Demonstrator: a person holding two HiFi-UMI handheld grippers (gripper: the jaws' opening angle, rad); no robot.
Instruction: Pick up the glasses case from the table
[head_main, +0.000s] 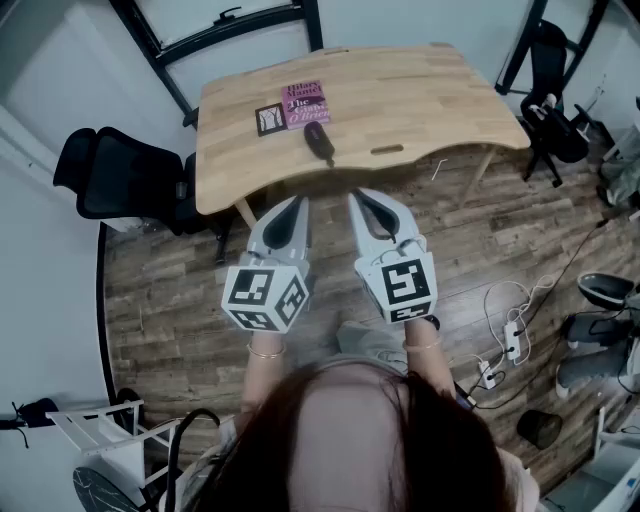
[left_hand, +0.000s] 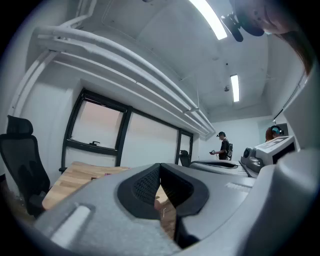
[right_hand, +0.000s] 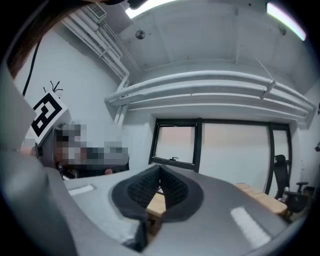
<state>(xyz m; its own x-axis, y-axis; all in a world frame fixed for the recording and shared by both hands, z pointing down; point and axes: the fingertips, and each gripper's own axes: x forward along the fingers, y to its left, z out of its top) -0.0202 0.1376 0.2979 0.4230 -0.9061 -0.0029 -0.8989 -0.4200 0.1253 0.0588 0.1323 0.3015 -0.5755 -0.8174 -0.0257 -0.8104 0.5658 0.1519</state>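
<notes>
Hair (head_main: 370, 440) fills the lower edge; ahead, left tool (head_main: 299, 203) and right tool (head_main: 357, 196) sit level, short of the counter (head_main: 430, 100), jaws together, empty: probably a ready pose. Glasses case (head_main: 318, 141) lies near the counter's front edge, below a pink book (head_main: 305, 104), untouched

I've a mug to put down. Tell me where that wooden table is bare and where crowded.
The table is bare over its right half, from the purple book and glasses case to the right edge, apart from the slot near the front. The left front corner is bare. Crowded: left of centre, where the black-and-white card, book and case cluster.
</notes>
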